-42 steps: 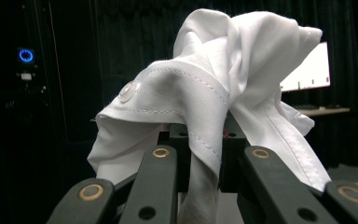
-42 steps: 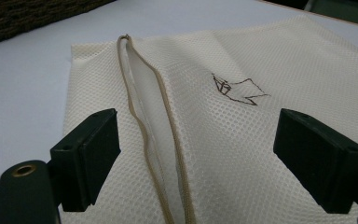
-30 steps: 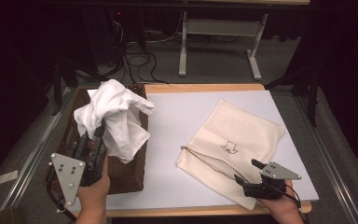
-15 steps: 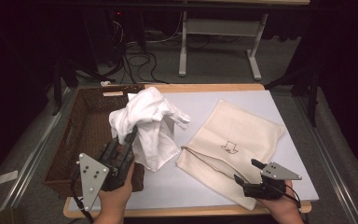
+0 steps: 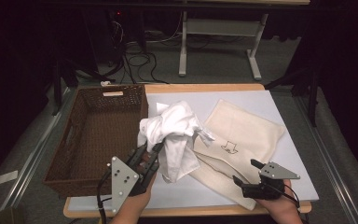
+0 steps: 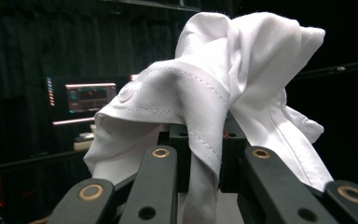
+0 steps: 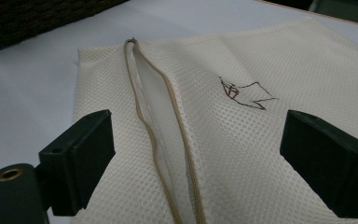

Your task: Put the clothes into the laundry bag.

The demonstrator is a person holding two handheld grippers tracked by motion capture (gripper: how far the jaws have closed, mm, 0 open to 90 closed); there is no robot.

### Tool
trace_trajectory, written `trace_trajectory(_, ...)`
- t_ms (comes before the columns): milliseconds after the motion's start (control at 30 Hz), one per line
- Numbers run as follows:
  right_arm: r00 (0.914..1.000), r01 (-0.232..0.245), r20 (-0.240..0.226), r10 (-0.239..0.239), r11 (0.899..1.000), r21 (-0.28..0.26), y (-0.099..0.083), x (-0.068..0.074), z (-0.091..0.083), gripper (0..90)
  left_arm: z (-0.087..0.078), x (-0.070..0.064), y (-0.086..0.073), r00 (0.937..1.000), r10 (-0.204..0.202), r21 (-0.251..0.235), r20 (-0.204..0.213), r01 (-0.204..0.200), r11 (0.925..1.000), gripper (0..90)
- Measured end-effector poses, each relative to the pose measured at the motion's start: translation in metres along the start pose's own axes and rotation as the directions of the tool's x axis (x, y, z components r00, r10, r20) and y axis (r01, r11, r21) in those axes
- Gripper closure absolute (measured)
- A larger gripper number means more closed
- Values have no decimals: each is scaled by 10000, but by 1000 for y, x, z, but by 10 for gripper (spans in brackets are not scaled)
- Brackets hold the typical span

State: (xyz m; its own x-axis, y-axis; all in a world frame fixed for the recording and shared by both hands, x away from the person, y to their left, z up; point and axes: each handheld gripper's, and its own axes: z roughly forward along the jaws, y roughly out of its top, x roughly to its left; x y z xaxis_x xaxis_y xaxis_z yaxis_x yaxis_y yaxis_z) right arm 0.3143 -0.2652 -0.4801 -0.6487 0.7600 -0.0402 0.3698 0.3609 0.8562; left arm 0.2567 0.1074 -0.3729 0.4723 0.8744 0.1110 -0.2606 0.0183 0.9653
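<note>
My left gripper [image 5: 148, 150] is shut on a crumpled white garment [image 5: 173, 133], held up just right of the basket; its hanging folds overlap the left edge of a cream mesh bag [image 5: 244, 133] that lies flat on the table. In the left gripper view the white garment [image 6: 242, 70] is pinched between the jaws and drapes over them, with the left gripper [image 6: 200, 140] under it. My right gripper [image 5: 246, 171] stands open at the bag's near corner. In the right gripper view the right gripper [image 7: 203, 161] straddles the mesh bag [image 7: 261, 154], whose zipper [image 7: 158, 130] gapes open.
A dark brown wicker basket [image 5: 74, 140] takes up the table's left side, with nothing visible inside it. A light blue mat [image 5: 289, 154] covers the rest of the tabletop. Behind the table stand a white desk frame [image 5: 184, 42] and floor cables [image 5: 140, 53].
My left gripper has carried the white garment rightwards, from above the basket to over the mat beside the mesh bag. The right gripper has stayed put.
</note>
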Motion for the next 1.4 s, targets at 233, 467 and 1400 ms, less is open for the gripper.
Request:
trace_trajectory(233, 9998, -2, -215, 1, 10000, -30, 2, 2, 1, 43, 1, -12, -19, 9993, -115, 504, 348, 97, 9987, 806)
trace_trajectory(467, 9999, -83, -128, 81, 9999, -152, 12, 2, 8, 154, 2, -18, -53, 9980, -252, 1116, 581, 186, 9936, 805)
trace_trajectory(1400, 9992, 12, -386, 34, 9928, 1197, 8, -2, 37, 713, -8, -20, -66, 9972, -307, 1265, 685, 218, 9917, 800)
